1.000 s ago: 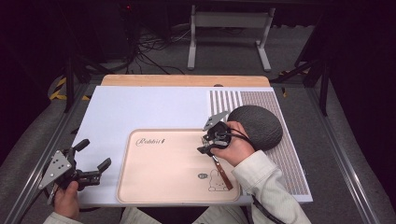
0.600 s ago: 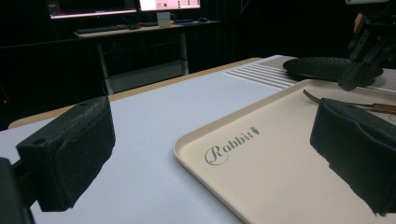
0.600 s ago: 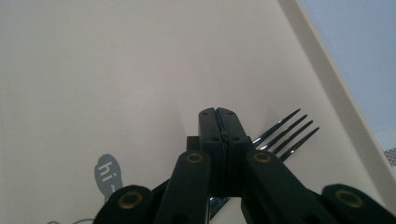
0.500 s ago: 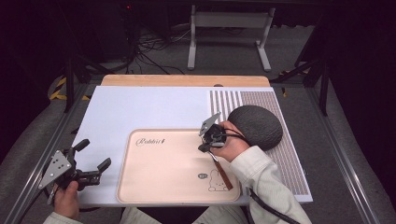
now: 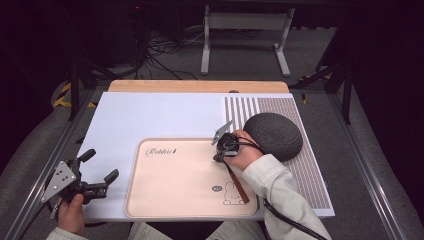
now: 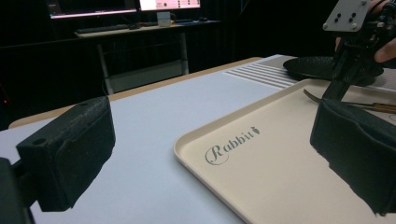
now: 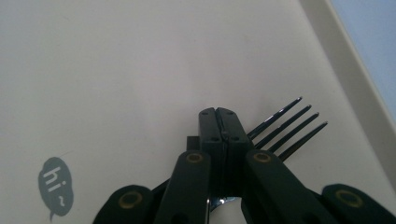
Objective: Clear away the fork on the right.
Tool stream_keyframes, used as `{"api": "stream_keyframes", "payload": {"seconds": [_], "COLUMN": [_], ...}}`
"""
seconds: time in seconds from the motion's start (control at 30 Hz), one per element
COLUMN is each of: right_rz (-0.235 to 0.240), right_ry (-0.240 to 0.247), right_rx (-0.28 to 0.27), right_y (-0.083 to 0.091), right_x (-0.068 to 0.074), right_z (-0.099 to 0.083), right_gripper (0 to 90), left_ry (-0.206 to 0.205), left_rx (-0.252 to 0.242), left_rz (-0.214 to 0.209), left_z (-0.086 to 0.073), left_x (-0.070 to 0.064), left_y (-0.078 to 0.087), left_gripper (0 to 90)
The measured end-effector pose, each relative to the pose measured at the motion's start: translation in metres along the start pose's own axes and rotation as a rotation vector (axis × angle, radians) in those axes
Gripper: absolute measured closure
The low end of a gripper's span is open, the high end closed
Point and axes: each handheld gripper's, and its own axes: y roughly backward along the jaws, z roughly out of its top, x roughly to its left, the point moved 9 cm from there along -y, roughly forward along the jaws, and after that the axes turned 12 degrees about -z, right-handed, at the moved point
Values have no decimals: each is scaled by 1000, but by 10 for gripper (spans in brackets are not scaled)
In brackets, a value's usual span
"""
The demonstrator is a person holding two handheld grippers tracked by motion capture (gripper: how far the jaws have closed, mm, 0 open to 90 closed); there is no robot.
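Fork [image 5: 236,180] placement looks nearly done in the high view, wooden handle lying near the tray's [image 5: 150,200] right edge with the right gripper [image 5: 220,150] clenched on its neck, left gripper [image 5: 100,167] spread empty at the table's left edge; the right gripper view shows jaws pinched together above the tines [image 7: 289,126], release remaining.

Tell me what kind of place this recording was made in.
Probably a lab or studio set up for recording, not a home: the table stands in a metal frame, loose cables lie on the floor behind, and monitors glow on a desk in a dark room.
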Motion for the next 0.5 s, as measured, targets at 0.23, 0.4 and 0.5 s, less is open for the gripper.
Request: {"api": "stream_keyframes", "payload": {"seconds": [0.23, 0.4, 0.5], "right_rz": [-10, -24, -37], "right_ry": [-6, -21, -29], "right_rx": [5, 15, 23], "right_y": [-3, -2, -2], "right_x": [-2, -5, -8], "right_z": [0, -2, -4], "right_gripper": [900, 900, 900], "left_ry": [1, 1, 1], "left_rx": [-1, -2, -2], "left_rz": [1, 1, 1], "left_z": [0, 0, 0], "left_x": [0, 0, 0], "left_y": [0, 0, 1], "left_gripper": [6, 7, 7]}}
